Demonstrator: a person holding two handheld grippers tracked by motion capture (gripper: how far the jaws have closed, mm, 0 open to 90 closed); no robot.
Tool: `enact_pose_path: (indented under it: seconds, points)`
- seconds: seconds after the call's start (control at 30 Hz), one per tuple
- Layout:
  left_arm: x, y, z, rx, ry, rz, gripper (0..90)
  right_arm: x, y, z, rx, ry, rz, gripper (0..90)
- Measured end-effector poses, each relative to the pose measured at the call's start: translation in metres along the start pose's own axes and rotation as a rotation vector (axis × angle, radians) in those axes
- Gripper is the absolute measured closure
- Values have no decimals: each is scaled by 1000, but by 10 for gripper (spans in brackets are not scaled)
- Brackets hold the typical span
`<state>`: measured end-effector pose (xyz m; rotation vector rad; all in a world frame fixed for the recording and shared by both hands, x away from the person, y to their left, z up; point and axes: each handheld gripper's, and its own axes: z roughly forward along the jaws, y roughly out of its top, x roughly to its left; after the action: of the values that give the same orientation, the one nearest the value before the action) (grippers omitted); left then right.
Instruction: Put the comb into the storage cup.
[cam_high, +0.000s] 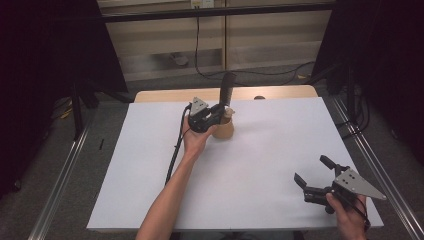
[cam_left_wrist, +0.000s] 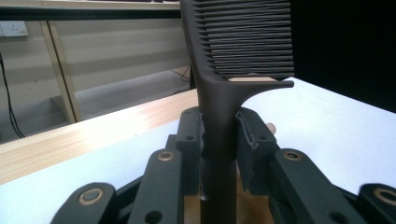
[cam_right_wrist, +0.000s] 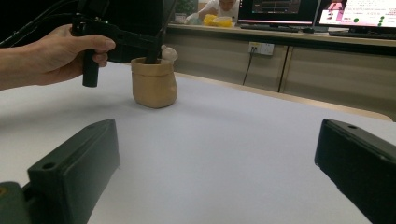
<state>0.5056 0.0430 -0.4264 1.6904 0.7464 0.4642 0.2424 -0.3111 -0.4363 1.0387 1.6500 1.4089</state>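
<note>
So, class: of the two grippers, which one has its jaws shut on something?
The left gripper, at the far side of the table: its jaws clamp the handle of a black comb standing upright over the tan pouch. The right gripper is open, holding nothing.

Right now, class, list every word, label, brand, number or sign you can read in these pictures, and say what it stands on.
None can be read.
The two monitor screens in the right gripper view carry coloured text, too small and blurred to read.
The comb, the tan pouch and the white table bear no lettering.
</note>
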Motion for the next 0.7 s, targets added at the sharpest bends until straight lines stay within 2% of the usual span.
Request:
enact_pose_path:
  seconds: [0.17,0.3,0.47,0.6,0.7]
  points:
    - [0,-2,0,9,2,-1,728,0,0,0,1,0,-1,0]
    - [-2,-3,1,34,4,25,728,0,0,-1,0,3,1,0]
    - [-2,-3,1,43,4,30,727,0,0,0,-1,3,-3,0]
    - [-1,-5,1,48,13,24,724,0,0,-1,0,5,-2,0]
    - [1,-4,0,42,9,-3,713,0,0,-1,-2,7,-2,0]
